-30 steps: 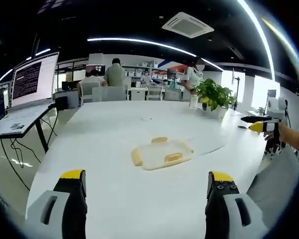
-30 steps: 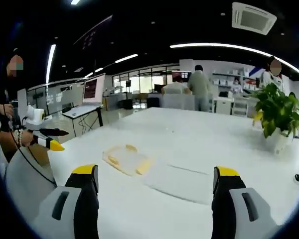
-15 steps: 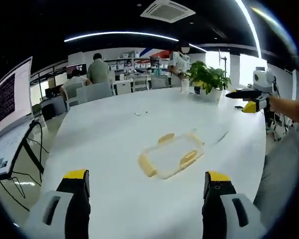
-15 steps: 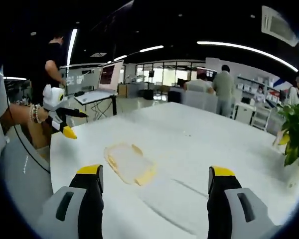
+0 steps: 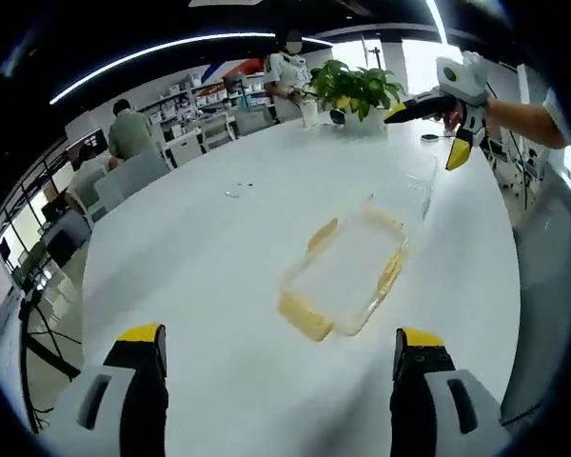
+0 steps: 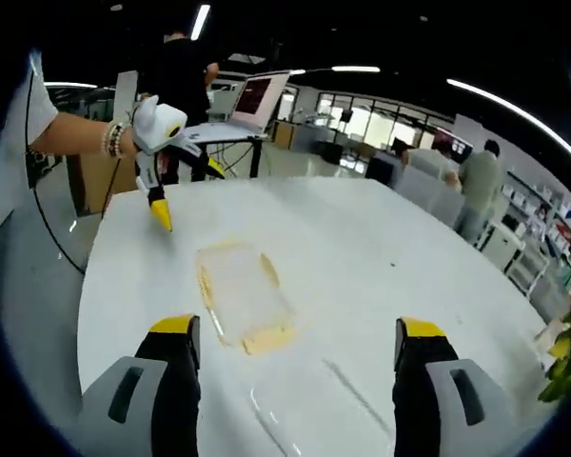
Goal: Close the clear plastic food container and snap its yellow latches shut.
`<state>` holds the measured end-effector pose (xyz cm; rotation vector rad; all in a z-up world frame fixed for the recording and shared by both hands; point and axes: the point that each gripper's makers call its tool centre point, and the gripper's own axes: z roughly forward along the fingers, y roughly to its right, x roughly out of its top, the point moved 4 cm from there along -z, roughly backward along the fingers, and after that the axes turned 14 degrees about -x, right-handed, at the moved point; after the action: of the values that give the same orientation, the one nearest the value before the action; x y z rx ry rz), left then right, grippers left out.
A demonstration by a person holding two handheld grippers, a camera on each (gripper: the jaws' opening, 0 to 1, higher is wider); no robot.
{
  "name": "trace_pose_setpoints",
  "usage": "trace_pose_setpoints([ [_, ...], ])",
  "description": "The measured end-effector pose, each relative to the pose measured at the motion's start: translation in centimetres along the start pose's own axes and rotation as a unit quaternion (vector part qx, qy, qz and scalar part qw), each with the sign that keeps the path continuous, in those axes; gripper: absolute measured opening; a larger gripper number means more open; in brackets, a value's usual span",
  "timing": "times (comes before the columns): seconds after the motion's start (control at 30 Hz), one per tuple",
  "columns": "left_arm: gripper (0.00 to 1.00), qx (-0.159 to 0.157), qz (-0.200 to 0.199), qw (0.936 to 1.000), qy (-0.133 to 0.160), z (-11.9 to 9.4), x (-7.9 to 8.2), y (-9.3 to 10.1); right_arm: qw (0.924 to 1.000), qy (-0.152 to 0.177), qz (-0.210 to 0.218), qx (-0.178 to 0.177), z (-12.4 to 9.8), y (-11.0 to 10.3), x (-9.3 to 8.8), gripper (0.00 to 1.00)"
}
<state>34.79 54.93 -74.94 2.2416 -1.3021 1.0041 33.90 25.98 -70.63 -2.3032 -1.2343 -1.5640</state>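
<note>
The clear plastic container (image 5: pixel 347 276) with yellow latches (image 5: pixel 305 319) rests on the white table (image 5: pixel 200 248), ahead of my open left gripper (image 5: pixel 281 335) and apart from it. A flat clear lid (image 5: pixel 409 190) seems to lie on the table just past it. My right gripper (image 5: pixel 426 133) hovers open above the far table edge. In the right gripper view the container (image 6: pixel 243 295) lies ahead of my open right gripper (image 6: pixel 297 327), the lid (image 6: pixel 314 390) faintly visible between the jaws. The left gripper (image 6: pixel 187 193) hangs open beyond the container, held by a hand.
A potted plant (image 5: pixel 352 86) stands at the table's far end, with a small item (image 5: pixel 238 190) lying mid-table. People sit at desks (image 5: pixel 128 133) behind. A laptop on a stand (image 6: pixel 252 100) is off the table's corner, next to a standing person (image 6: pixel 186 71).
Both views have risen and tilted down over the table, so the container now looks closer. Each gripper has swung in above the table. The container has stayed put.
</note>
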Motion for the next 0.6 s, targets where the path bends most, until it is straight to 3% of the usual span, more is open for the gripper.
trace_pose_setpoints([
  [0.1,0.93,-0.009,0.034,0.999,-0.027,0.7,0.1,-0.7,0.9992,-0.004,-0.033,0.021,1.0,-0.2,0.1,0.79],
  [0.3,0.9,-0.045,0.073,0.9949,-0.052,2.4,1.1,-1.6,0.992,-0.028,-0.106,0.063,3.4,-0.7,0.0,0.78],
  [0.53,0.89,-0.072,0.159,0.9758,-0.131,4.1,0.7,-2.4,0.9811,-0.057,-0.141,0.119,5.4,-1.8,-0.9,0.8],
  [0.6,0.88,-0.083,0.182,0.9697,-0.141,4.6,0.7,-2.4,0.9775,-0.063,-0.153,0.13,5.8,-2.1,-1.3,0.79],
])
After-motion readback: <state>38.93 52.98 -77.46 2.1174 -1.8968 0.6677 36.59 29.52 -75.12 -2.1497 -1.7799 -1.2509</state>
